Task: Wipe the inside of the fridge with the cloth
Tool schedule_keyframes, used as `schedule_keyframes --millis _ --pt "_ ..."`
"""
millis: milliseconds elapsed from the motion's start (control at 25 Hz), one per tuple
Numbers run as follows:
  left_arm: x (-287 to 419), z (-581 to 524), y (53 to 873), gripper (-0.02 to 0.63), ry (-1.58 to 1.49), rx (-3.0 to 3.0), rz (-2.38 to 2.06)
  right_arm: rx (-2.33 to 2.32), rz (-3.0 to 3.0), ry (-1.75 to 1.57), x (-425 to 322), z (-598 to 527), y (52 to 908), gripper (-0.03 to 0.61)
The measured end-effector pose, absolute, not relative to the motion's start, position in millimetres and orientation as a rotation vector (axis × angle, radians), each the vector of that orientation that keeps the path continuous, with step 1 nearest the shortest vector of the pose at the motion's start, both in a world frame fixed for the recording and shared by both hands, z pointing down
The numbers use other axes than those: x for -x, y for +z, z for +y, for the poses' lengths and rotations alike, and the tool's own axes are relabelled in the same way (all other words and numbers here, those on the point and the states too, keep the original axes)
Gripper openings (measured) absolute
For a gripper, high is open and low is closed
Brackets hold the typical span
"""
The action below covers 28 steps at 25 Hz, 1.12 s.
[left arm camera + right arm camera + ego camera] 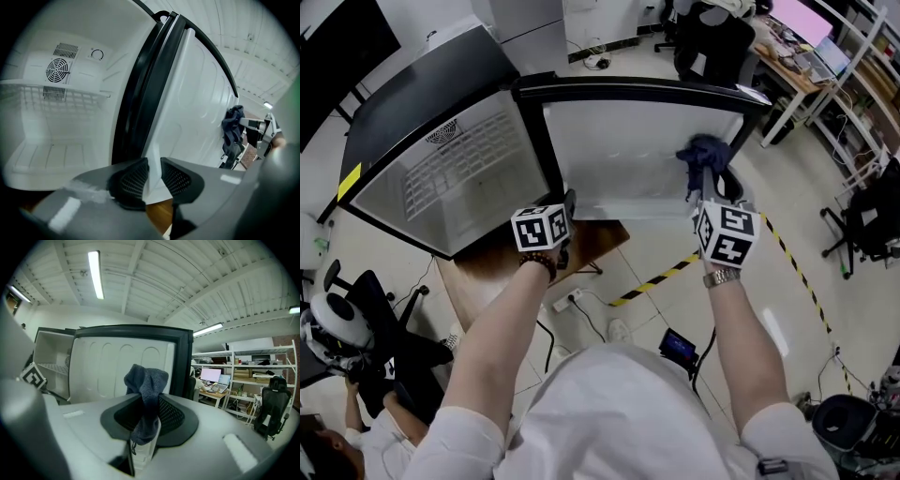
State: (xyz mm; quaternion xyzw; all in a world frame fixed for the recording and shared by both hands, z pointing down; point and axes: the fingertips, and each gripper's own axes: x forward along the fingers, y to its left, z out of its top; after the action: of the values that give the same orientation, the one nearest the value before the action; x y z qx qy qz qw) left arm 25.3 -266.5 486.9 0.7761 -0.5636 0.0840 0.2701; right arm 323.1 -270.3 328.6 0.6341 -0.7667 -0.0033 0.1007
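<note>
**Supports: wooden table and tiled floor**

We record the fridge (422,103) standing directly on the wooden table (598,240); the table's bare brown top shows just under the left gripper (569,208). On the floor (661,242), a yellow-and-black tape line (661,278) runs between the two grippers and passes beneath the right gripper (705,190). A white power strip (563,301) lies beside the table, nearer the person than the left gripper.
</note>
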Motion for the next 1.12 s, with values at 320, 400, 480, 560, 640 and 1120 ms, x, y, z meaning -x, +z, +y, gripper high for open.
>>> schedule_keyframes --millis 320,400,480,560,640,1120 --pt "-32 -255 490 0.150 0.232 -2.139 -1.466 -1.567 -2.467 -0.037 -211 -239 346 0.088" --pt "-33 -249 494 0.153 0.253 -2.151 -1.453 -1.452 -2.510 -0.027 -173 -233 360 0.087" --pt "-31 -241 499 0.153 0.279 -2.161 -1.443 -1.349 -2.539 -0.022 -138 -228 373 0.088" --pt "-29 -235 502 0.152 0.299 -2.170 -1.435 -1.273 -2.556 -0.020 -109 -226 381 0.087" --pt "-27 -229 504 0.152 0.304 -2.174 -1.427 -1.220 -2.564 -0.016 -87 -228 387 0.088" --pt "11 -198 508 0.141 0.313 -2.155 -1.431 -1.148 -2.550 0.013 -26 -240 409 0.087"
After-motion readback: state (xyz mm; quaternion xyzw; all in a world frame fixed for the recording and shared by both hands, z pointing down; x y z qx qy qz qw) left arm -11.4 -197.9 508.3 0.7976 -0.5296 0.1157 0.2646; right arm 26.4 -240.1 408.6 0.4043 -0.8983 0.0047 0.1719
